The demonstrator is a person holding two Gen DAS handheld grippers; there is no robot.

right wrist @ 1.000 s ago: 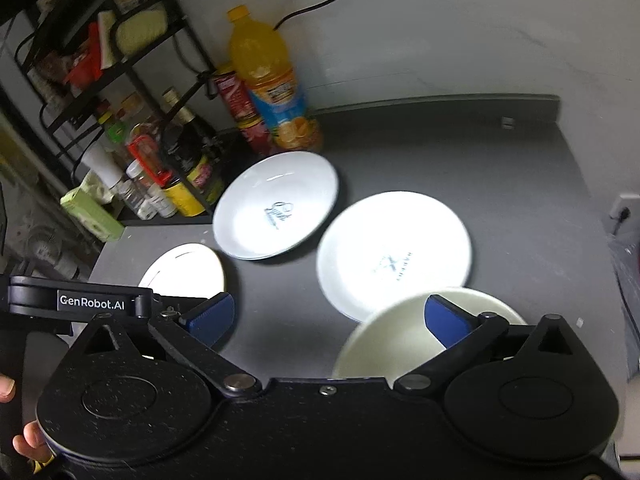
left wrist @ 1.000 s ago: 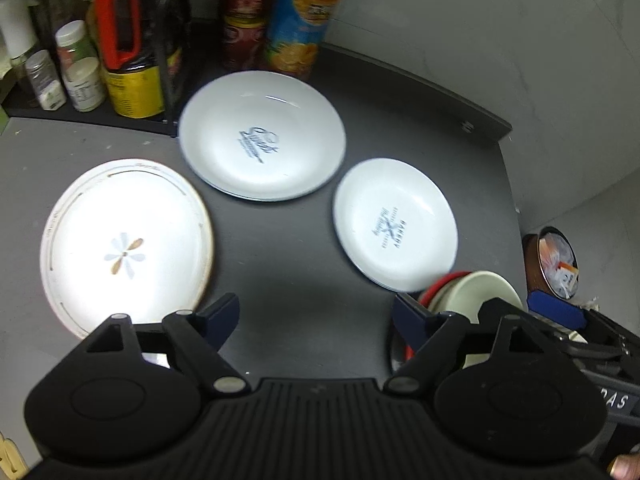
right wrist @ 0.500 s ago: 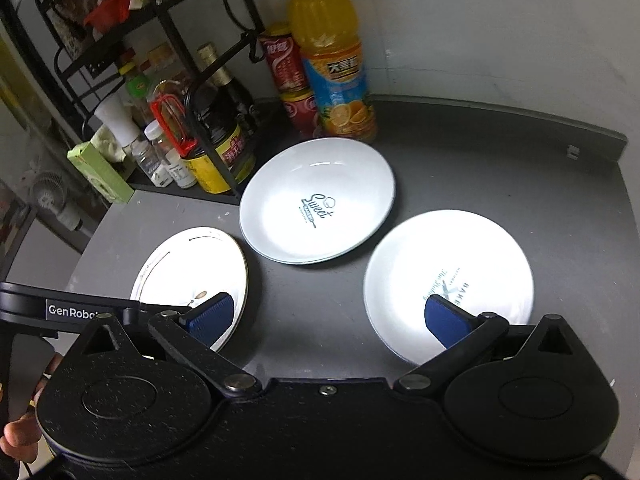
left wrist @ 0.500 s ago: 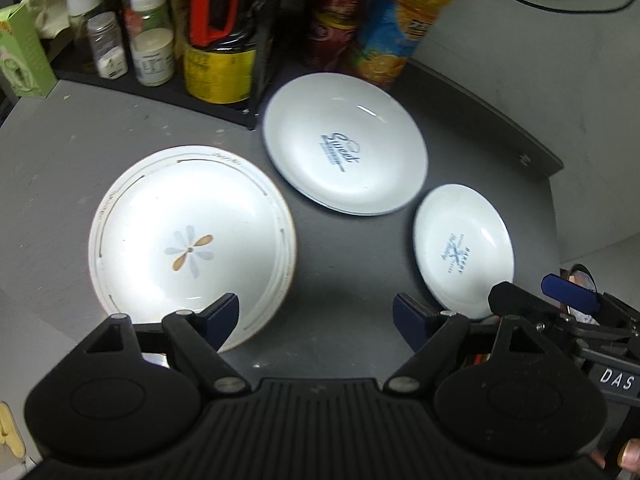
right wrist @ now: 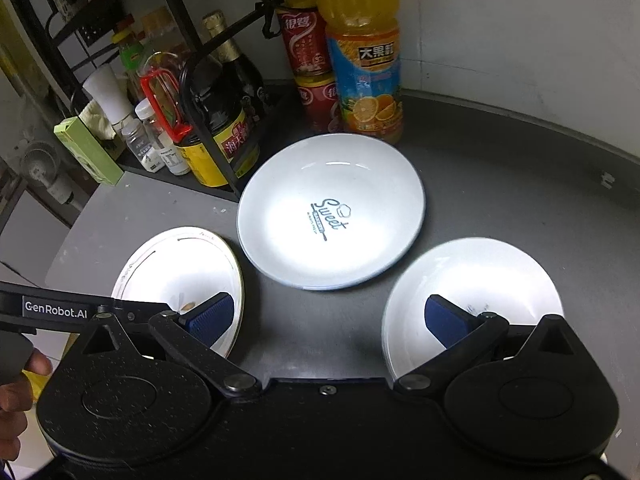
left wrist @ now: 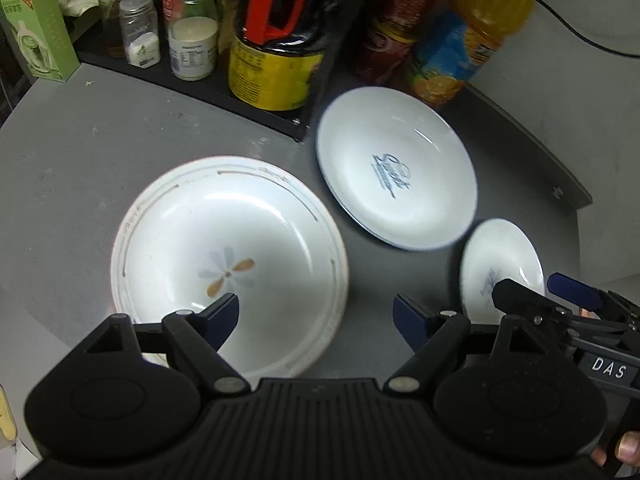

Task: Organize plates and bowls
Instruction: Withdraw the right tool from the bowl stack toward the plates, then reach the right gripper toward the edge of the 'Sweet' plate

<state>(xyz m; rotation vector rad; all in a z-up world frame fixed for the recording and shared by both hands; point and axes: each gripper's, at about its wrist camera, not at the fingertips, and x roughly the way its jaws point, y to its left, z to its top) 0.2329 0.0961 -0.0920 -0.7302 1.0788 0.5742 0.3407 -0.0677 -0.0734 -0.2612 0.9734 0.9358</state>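
Three white plates lie on the dark grey counter (right wrist: 520, 168). A flower-patterned plate (left wrist: 228, 256) (right wrist: 180, 276) sits at the left. A "Sweet" plate (left wrist: 396, 172) (right wrist: 332, 212) lies in the middle towards the back. A smaller printed plate (left wrist: 500, 260) (right wrist: 472, 284) rests at the right. My left gripper (left wrist: 316, 312) hovers open over the near right rim of the flower plate, holding nothing. My right gripper (right wrist: 328, 316) stands open above the counter between the flower plate and the small plate, its right finger (right wrist: 444, 320) over the small plate. Each gripper shows at the edge of the other's view.
A black wire rack (right wrist: 192, 92) with bottles, jars and a green box (left wrist: 36, 32) stands at the back left. Red cans (right wrist: 308, 68) and an orange juice bottle (right wrist: 364, 60) stand behind the "Sweet" plate. The wall lies right and behind; a hand (right wrist: 16, 396) holds the left gripper.
Both grippers have moved left and forward over the plates. The cream bowl and red dish seen near the right gripper a second ago are out of view. Both grippers stay open.
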